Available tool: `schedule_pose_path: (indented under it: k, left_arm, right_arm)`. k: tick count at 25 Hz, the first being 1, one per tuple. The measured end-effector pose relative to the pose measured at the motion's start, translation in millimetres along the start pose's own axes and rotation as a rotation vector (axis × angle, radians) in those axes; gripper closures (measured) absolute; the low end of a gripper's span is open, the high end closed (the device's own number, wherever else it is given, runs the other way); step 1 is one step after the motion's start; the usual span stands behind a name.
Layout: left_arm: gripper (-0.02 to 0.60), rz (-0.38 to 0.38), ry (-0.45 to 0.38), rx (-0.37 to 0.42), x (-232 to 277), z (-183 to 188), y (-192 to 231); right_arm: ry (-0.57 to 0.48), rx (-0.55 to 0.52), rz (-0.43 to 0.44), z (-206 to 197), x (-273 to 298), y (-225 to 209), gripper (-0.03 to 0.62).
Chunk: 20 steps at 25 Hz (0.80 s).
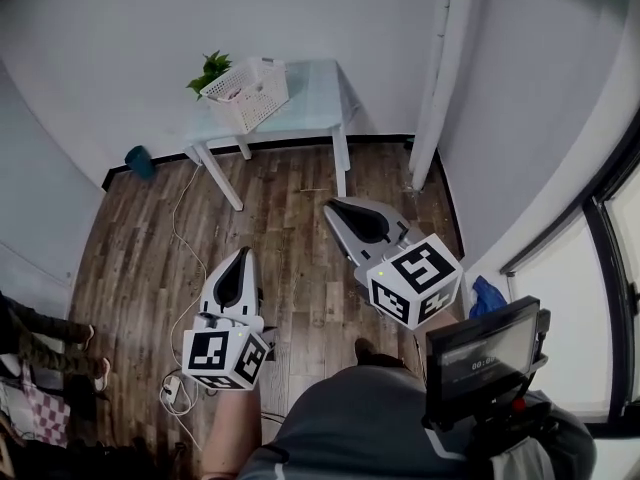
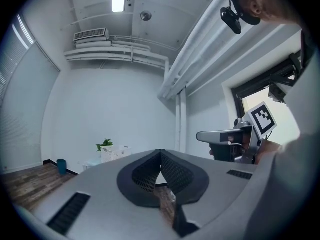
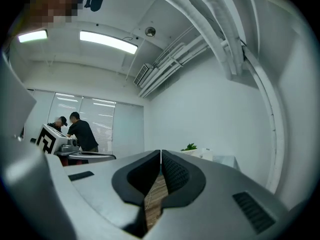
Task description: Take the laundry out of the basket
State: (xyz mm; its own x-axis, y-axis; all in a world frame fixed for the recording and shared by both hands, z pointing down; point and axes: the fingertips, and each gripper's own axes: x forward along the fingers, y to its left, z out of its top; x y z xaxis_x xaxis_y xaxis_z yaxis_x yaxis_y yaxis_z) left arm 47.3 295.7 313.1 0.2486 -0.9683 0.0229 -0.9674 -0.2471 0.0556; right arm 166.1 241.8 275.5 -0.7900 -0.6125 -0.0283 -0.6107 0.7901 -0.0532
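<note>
**Both grippers closed and empty; basket well apart on the table**

Head view: the left gripper [image 1: 240, 255] and right gripper [image 1: 336, 208] hang over the wood floor. The white basket [image 1: 250, 93] stands toward the left end of the table [image 1: 315, 103], beside a plant [image 1: 210, 68]. Its contents cannot be made out. A cable [image 1: 178, 230] lies on the floor along the approach, a probable trip or snag hazard.
Left gripper view: the jaws meet at the tips with nothing between them.
Right gripper view: the jaws are pressed together and empty.
Risk: if the jaws stay closed on reaching in, they would likely shove the light basket. A snagged garment could drag it off the table edge.
</note>
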Motion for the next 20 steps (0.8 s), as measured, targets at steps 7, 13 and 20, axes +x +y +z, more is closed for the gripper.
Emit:
schedule_pose_path:
  k: [7, 13, 20]
  left_arm:
    - [0.578, 0.045, 0.003, 0.005, 71, 8, 23]
    - [0.578, 0.068, 0.018, 0.016, 130, 3, 24]
    - [0.578, 0.076, 0.039, 0.018, 171, 2, 35]
  right_arm:
    - [0.005, 0.014, 0.033, 1, 50, -61, 0.576]
    - [0.003, 0.032, 0.067, -7, 75, -115, 0.576]
    - [0.022, 0.055, 0.099, -13, 108, -144, 0.576]
